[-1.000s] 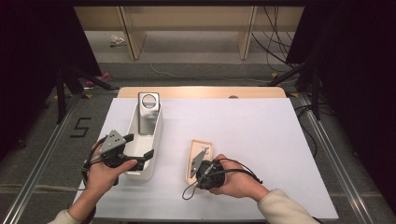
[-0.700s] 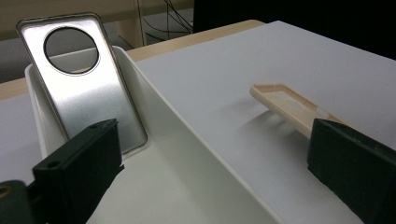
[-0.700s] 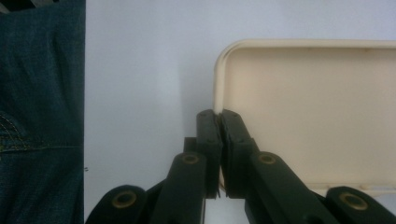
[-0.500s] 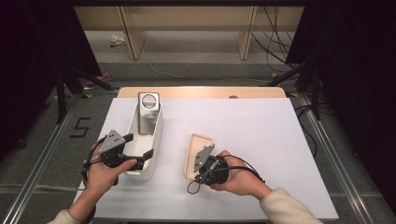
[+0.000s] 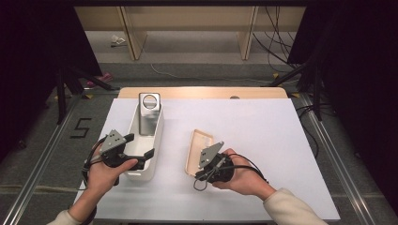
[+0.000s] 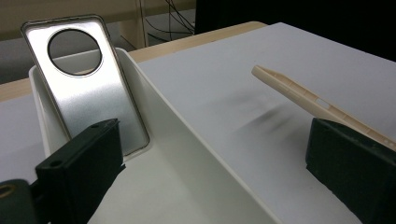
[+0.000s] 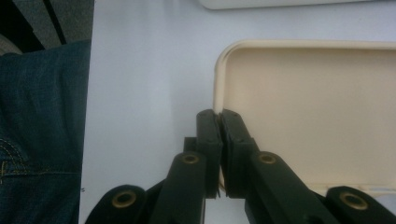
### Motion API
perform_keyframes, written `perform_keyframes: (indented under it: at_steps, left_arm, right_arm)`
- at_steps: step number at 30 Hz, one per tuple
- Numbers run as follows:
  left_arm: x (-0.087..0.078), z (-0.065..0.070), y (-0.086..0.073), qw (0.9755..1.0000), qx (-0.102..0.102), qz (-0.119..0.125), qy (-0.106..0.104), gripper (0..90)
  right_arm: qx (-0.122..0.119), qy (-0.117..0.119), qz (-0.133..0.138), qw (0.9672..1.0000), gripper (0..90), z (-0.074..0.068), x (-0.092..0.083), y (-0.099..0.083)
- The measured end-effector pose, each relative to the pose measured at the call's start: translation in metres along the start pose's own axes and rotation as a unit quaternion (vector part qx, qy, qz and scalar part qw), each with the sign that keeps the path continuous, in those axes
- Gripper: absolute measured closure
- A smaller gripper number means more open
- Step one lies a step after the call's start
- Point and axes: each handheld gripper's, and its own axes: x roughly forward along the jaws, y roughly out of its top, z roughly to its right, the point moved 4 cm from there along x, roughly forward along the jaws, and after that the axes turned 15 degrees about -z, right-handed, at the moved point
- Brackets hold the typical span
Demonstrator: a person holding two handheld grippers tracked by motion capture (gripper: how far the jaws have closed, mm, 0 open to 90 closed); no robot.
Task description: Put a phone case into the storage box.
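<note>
My right tool (image 5: 202, 165) pinches the rim of the beige phone case (image 5: 197, 150), tilting it off the white tabletop (image 5: 263, 140) for lifting. My left tool (image 5: 136, 157) stands open, straddling the white tray's (image 5: 157, 140) wall to steady it.

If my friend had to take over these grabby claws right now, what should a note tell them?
Right claw: shut on the edge of the beige phone case, which it holds tilted up off the white table cover.
Left claw: open, astride the near wall of the white tray, gripping nothing.
Silver phone case: leans upright against the tray's far end.
Done: the beige case is gripped and lifted at one edge.
Left, probably: carry the beige case to the tray and put it in beside the silver one; the left claw seems set to steady the tray.
</note>
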Motion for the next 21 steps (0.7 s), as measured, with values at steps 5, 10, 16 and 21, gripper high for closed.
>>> perform_keyframes:
  at_steps: [5, 10, 16, 21]
  left_arm:
    - [-0.001, 0.007, 0.01, 1.0, 0.002, 0.005, -0.006, 5.5]
    - [0.001, 0.018, 0.024, 0.9998, 0.01, 0.004, -0.018, 8.0]
    - [0.011, 0.027, 0.041, 0.9994, 0.025, -0.004, -0.025, 11.9]
    - [0.023, 0.037, 0.056, 0.9986, 0.037, -0.022, -0.03, 14.0]
  right_arm:
    - [0.006, -0.004, 0.01, 0.9999, 87.6, 0.0, -0.002, 0.0]
    - [0.006, -0.007, 0.017, 0.9998, 87.7, 0.0, -0.003, 0.002]
    - [0.005, -0.013, 0.023, 0.9996, 87.7, -0.001, -0.004, 0.004]
    - [0.006, -0.014, 0.026, 0.9995, 87.7, -0.001, -0.005, 0.006]
